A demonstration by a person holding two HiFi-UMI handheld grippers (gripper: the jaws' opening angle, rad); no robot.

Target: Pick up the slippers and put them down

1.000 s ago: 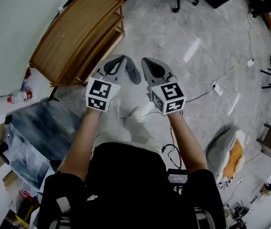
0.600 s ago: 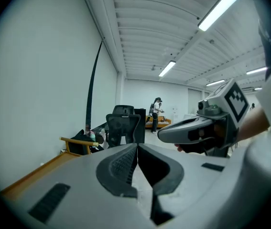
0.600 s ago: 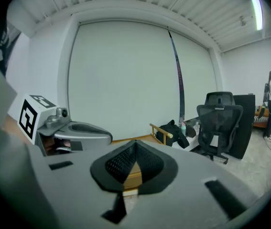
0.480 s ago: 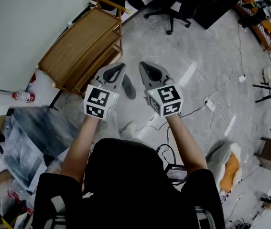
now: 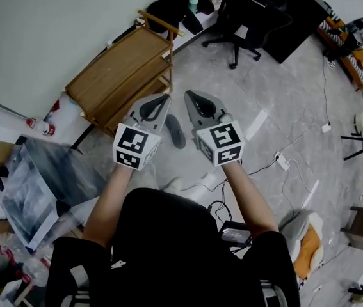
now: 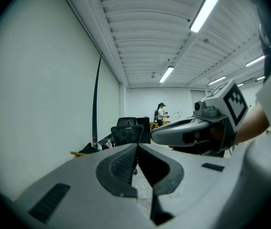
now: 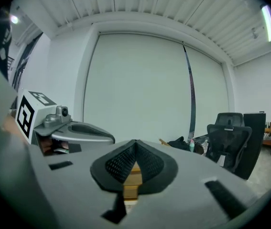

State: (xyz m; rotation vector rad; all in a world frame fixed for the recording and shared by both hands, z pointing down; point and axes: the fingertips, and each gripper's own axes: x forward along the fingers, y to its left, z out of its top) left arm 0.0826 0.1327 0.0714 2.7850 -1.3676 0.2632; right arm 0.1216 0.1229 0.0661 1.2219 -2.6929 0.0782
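Observation:
One dark grey slipper [image 5: 175,132] lies on the marble floor, showing in the gap between the two raised grippers in the head view. My left gripper [image 5: 165,98] is held up at chest height with its jaws shut and nothing between them; its tips meet in the left gripper view [image 6: 137,145]. My right gripper [image 5: 188,94] is level beside it, also shut and empty, with its tips meeting [image 7: 135,142]. Each gripper view shows the other gripper alongside. No second slipper can be made out.
A wooden shelf rack [image 5: 120,75] stands by the wall to the left. A black office chair [image 5: 245,18] is farther off. Cables and a power strip [image 5: 277,162] cross the floor on the right. Plastic-wrapped goods [image 5: 47,178] lie on the left. A person [image 6: 161,112] stands far off.
Both grippers have risen side by side, still shut. The dark slipper stays on the floor and now shows lower, between the grippers' bodies.

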